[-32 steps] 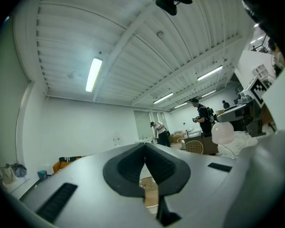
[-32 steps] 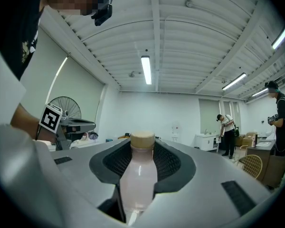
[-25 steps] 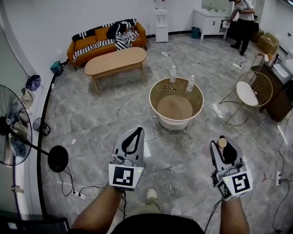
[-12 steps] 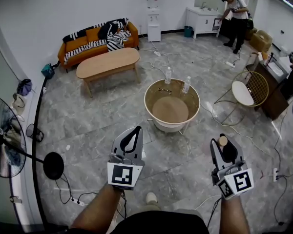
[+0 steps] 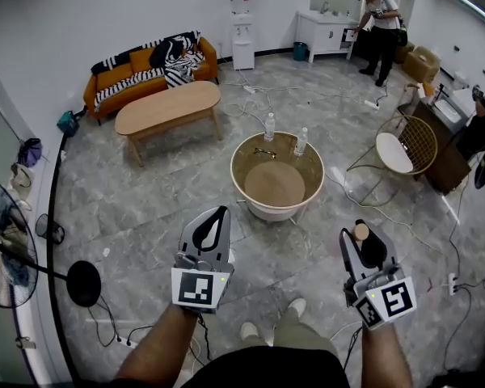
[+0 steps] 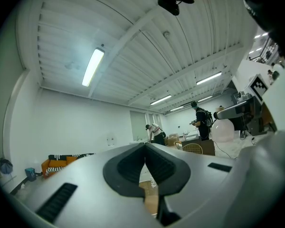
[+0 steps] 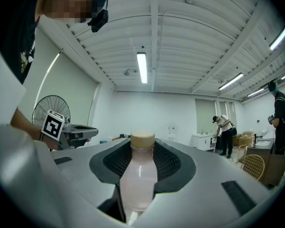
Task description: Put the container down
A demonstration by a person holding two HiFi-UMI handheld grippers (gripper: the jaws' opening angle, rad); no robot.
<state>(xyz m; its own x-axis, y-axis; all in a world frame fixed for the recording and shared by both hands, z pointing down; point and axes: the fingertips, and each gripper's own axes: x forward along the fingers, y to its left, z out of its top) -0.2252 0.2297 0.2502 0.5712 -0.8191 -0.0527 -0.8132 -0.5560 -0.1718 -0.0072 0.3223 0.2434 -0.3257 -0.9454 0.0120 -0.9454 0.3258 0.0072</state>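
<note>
In the head view my right gripper (image 5: 360, 238) is held over the floor at the lower right, shut on a small pale pink bottle with a tan cap (image 5: 360, 231). In the right gripper view the bottle (image 7: 137, 177) stands upright between the black pads (image 7: 168, 163), its cap poking above the right gripper's tips (image 7: 142, 148). My left gripper (image 5: 217, 213) hangs at the lower left with its jaws closed and nothing in them. Its tips (image 6: 145, 147) touch in the left gripper view. Both grippers are short of the round tub-shaped table (image 5: 244, 186).
Two clear water bottles (image 5: 269, 126) (image 5: 301, 141) stand on the round table's far side. An oval wooden table (image 5: 168, 107) and an orange sofa (image 5: 145, 67) lie beyond. A fan (image 5: 8, 249) stands left, a wire chair (image 5: 408, 148) right. Cables cross the floor; a person (image 5: 380, 23) stands far back.
The whole room has slid left in the head view and my feet show below. Both grippers hold their pose; the bottle stays gripped.
</note>
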